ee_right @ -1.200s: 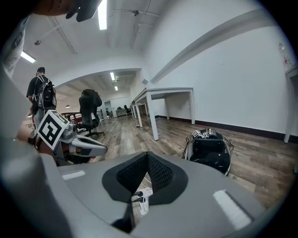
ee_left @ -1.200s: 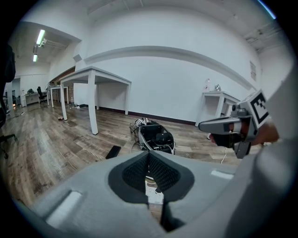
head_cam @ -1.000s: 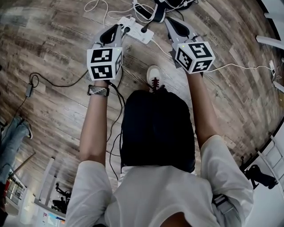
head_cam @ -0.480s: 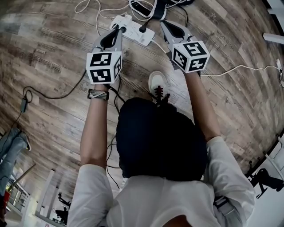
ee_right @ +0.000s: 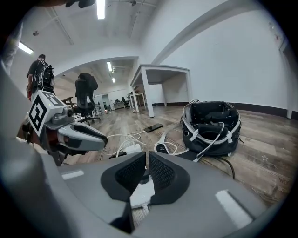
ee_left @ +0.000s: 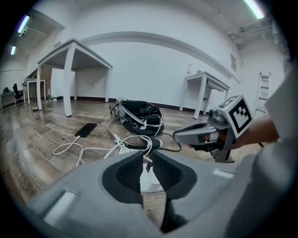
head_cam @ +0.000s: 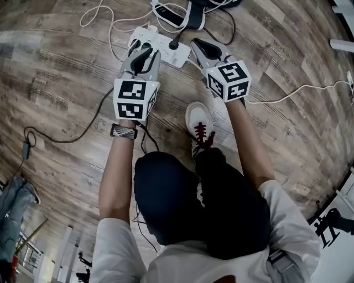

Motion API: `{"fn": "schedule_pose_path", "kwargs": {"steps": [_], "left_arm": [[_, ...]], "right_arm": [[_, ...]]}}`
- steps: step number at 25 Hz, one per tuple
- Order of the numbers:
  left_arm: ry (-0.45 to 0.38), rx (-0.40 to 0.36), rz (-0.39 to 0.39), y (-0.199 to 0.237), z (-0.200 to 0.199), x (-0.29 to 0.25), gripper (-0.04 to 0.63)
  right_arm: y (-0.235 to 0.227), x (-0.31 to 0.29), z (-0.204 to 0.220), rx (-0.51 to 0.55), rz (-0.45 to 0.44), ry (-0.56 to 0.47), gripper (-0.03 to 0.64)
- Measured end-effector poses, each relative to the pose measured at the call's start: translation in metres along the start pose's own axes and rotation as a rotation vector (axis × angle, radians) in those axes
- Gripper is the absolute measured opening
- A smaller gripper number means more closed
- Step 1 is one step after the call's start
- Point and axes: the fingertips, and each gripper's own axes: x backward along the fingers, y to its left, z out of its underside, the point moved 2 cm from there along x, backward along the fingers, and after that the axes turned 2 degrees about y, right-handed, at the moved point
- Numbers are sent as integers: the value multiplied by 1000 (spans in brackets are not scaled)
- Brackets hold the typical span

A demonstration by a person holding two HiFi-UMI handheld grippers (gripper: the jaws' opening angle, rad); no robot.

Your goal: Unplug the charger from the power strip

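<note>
A white power strip lies on the wooden floor, with a black plug standing in it and a white plug block at its left end. My left gripper hovers just short of the strip's left half. Its jaws are opening with a narrow gap and nothing between them, and the strip shows through the gap. My right gripper is beside the strip's right end, jaws shut and empty. In the right gripper view the strip and the black plug lie right ahead of the jaws.
White cables and a black cable trail over the floor. A phone lies beyond the strip, with a black bag behind it. The person's shoe stands just behind the grippers. White tables stand further off.
Both grippers have come down and closer to the power strip as the person crouches. The left jaws have parted slightly.
</note>
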Motion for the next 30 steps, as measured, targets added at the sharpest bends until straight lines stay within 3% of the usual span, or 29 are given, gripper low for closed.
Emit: {"fn": "schedule_pose_path", "kwargs": {"steps": [6,11,16,30], "left_arm": [[61,-65,17,-5,28,-26,111],[83,-38,44,-12,44,-36,149],[103,-19,45,-18,55,-50,160],[132,-73,5,-22,70,-80,164]], "right_arm": [[-1,-13,33,4,-29,40,25],[4,-21,64,2,-54,91,26],[10,-29,85,-15,-60,127,26],[9,-51,108,-20,-73,193,26]]}}
